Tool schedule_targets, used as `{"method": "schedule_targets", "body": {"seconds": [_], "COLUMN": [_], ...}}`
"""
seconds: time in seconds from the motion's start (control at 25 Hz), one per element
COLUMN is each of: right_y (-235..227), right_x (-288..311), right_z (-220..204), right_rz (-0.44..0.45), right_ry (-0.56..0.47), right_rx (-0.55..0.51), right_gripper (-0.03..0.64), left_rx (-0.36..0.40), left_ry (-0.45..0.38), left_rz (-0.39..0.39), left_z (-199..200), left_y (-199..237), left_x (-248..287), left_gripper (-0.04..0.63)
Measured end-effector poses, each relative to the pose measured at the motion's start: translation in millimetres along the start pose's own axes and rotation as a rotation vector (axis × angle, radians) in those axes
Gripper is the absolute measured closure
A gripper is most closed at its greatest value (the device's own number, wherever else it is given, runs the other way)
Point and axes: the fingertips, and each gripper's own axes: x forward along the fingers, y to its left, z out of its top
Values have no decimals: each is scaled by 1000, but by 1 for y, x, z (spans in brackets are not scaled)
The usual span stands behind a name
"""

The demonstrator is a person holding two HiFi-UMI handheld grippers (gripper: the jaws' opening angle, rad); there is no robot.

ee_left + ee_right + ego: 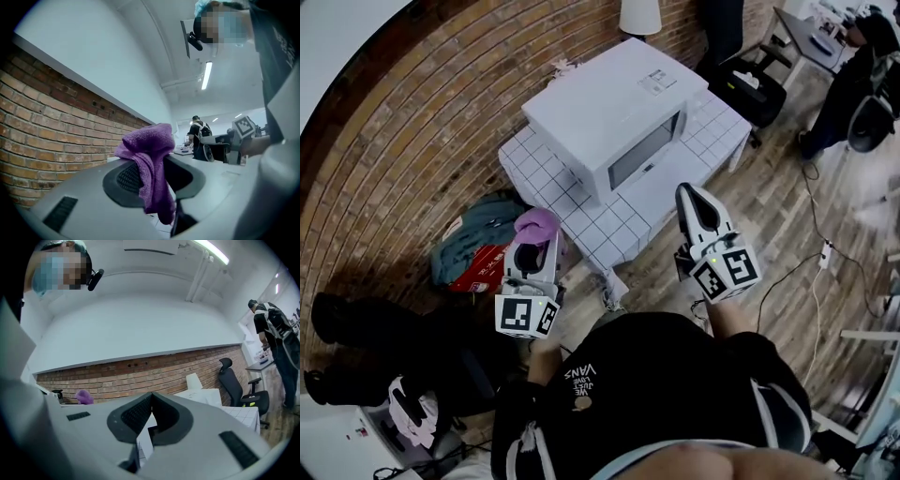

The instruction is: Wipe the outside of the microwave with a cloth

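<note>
A white microwave stands on a white tiled table against the brick wall, its dark door window facing me. My left gripper is shut on a purple cloth, held left of the table's near corner; the cloth bunches above the jaws and hangs down between them. My right gripper is shut with nothing in it, raised near the table's front edge, right of the microwave door. The microwave shows white beyond its tips.
A teal and red bag lies on the floor left of the table. A black office chair stands right of the table, a person further right. Cables run across the wooden floor. A lamp stands behind the microwave.
</note>
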Motion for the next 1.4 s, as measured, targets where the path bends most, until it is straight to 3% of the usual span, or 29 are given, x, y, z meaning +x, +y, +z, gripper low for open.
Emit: {"method": "schedule_targets", "body": {"seconds": [0.36,0.68,1.08,1.4], "right_y": [7,-10,-61,-106], "right_x": [49,79,130,154], "right_z": [-18,-23,-16,-8], "right_rz": [-72,-65,47,84], "right_ry": [28,44,81,96], "right_rx": [-31,-33,-16,4], "right_gripper": [617,617,617,617], "left_rx": [25,110,428,681], "left_ry": [78,149,345,726], "left_rz": [-80,-65,6,-41], "left_z": [-17,-26,-18,-54], "left_y": [73,104,146,177], "left_x": [30,63,138,184], "left_gripper": [466,465,466,466]}}
